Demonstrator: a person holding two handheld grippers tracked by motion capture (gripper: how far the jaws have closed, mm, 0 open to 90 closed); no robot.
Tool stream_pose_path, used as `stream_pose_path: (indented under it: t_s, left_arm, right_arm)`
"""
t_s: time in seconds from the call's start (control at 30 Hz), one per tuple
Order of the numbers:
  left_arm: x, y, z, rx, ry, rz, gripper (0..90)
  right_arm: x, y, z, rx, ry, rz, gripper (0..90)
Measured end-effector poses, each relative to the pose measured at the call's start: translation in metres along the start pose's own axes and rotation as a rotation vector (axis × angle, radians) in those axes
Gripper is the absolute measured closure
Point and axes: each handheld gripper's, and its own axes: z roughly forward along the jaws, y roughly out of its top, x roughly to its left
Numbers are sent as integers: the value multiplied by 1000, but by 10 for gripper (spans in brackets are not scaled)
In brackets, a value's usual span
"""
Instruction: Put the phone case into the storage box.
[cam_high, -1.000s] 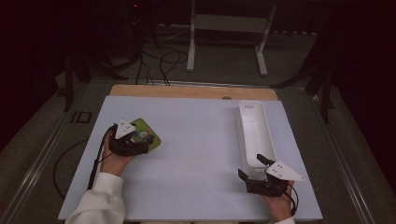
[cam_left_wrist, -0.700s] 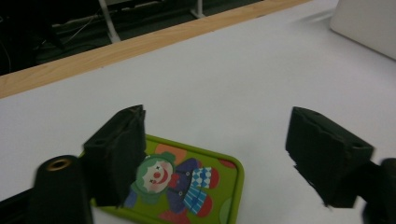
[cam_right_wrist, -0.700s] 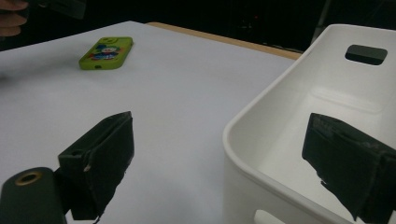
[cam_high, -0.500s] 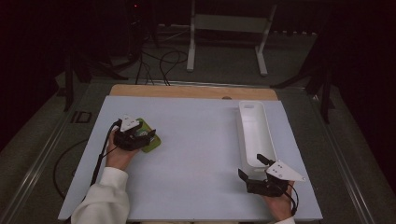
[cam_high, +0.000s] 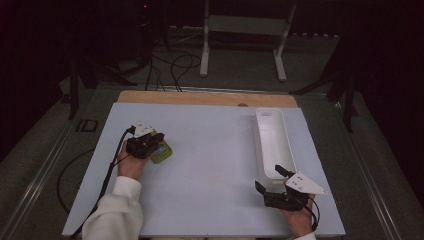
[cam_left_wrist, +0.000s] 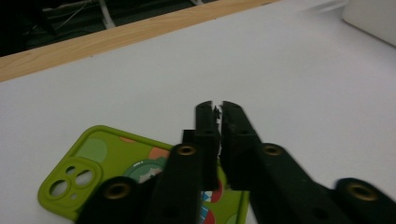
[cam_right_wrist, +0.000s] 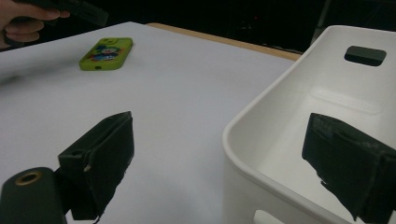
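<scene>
over on the left, the left gripper sits low over the green phone case, and its jaws have just been closing — in the left gripper view they now stand pinched together with only a sliver between the tips, and nothing between them. that's the worry: the left gripper looks shut on air, above the green phone case rather than around an edge. the case lies flat, camera cut-outs up, under and to the left of the jaws, its near end hidden beneath the linkage. whether the tips touch the case i can't tell. a lift from here would likely come up empty, and a push down with shut tips could skid the case across the smooth white table top — a thin, flat, slick thing gives the pads little to bite on unless one jaw gets under a rim.

moving right across the bare middle of the table, the white bin stands along the right side, long and narrow, nothing seen inside it. just at its near end the right gripper rests with its jaws spread wide, holding nothing. in the right gripper view the bin's near corner sits between those open jaws, so a careless squeeze or nudge there could shove the bin. the case lies well apart, far across the table.
</scene>
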Motion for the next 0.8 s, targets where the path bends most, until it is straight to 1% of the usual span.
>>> stream_pose_path:
  t_s: [0.1, 0.47, 0.6, 0.8]
  left_arm:
    - [0, 0, 3, 10, 6, 2, 898]
    - [0, 0, 14, 23, 22, 15, 898]
    - [-1, 0, 18, 33, 21, 23, 898]
    - [-3, 0, 27, 49, 18, 21, 899]
  right_arm:
    - [0, 0, 0, -1, -1, 2, 89]
    - [0, 0, 0, 0, -1, 0, 90]
    - [0, 0, 1, 1, -2, 2, 90]
    - [0, 0, 1, 1, 0, 2, 90]
